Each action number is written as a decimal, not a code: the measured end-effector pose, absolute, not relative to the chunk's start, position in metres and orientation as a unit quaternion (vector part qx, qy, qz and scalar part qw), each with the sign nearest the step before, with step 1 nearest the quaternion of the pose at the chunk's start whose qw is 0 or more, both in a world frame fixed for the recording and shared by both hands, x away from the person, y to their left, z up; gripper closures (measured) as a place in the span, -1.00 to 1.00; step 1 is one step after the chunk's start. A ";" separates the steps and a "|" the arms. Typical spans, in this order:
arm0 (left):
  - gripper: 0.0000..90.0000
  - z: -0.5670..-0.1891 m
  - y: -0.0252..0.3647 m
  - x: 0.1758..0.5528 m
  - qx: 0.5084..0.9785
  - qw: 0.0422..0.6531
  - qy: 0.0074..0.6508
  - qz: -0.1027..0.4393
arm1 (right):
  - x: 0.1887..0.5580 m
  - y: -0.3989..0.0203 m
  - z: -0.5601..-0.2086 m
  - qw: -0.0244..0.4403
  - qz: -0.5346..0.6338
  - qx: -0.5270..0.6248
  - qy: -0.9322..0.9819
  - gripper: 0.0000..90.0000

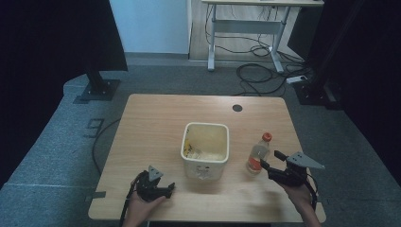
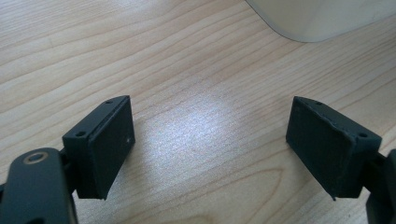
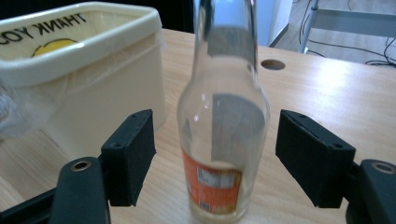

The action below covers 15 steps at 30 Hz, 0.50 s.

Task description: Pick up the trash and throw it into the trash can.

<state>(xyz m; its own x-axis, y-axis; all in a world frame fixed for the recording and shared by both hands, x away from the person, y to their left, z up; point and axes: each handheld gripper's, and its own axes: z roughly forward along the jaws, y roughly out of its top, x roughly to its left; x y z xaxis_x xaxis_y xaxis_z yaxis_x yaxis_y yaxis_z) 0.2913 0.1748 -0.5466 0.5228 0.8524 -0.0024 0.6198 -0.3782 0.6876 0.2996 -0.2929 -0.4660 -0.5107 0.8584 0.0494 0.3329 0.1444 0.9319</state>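
A clear glass bottle point(image 1: 258, 158) with an orange cap and an orange label stands upright on the wooden table point(image 1: 156, 123), just right of a cream plastic bin point(image 1: 203, 170). My right gripper point(image 1: 269, 159) is open around the bottle's body. In the right gripper view the bottle point(image 3: 223, 126) stands between the two pads with a gap on each side, and the bin point(image 3: 93, 79) is to its left. My left gripper point(image 1: 171, 188) rests near the front edge, left of the bin. In its own view the left gripper point(image 2: 210, 140) is open over bare wood.
The bin holds a clear liner and some yellowish scraps. A round cable hole point(image 1: 237, 108) sits near the table's far edge. Beyond the table are a desk frame point(image 1: 246, 28) and floor cables point(image 1: 265, 71). A black stand base point(image 1: 99, 89) is at the far left.
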 end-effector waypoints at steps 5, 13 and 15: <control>-0.66 -0.547 0.175 0.291 0.810 0.324 0.454 0.180 | 0.306 -0.289 -0.457 0.264 0.505 0.420 0.707 -0.35; -0.66 -0.547 0.175 0.291 0.810 0.324 0.454 0.180 | 0.315 -0.288 -0.455 0.262 0.501 0.423 0.708 -0.33; -0.66 -0.547 0.175 0.291 0.810 0.324 0.454 0.180 | 0.315 -0.288 -0.455 0.263 0.499 0.423 0.709 -0.32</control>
<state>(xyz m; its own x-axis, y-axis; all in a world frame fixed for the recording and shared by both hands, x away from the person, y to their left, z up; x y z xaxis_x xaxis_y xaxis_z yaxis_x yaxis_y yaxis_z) 0.2912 0.1748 -0.5466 0.5230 0.8523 -0.0029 0.6199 -0.3780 0.6876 0.3154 -0.2878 -0.4554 -0.5046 0.8619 0.0495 0.3378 0.1444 0.9301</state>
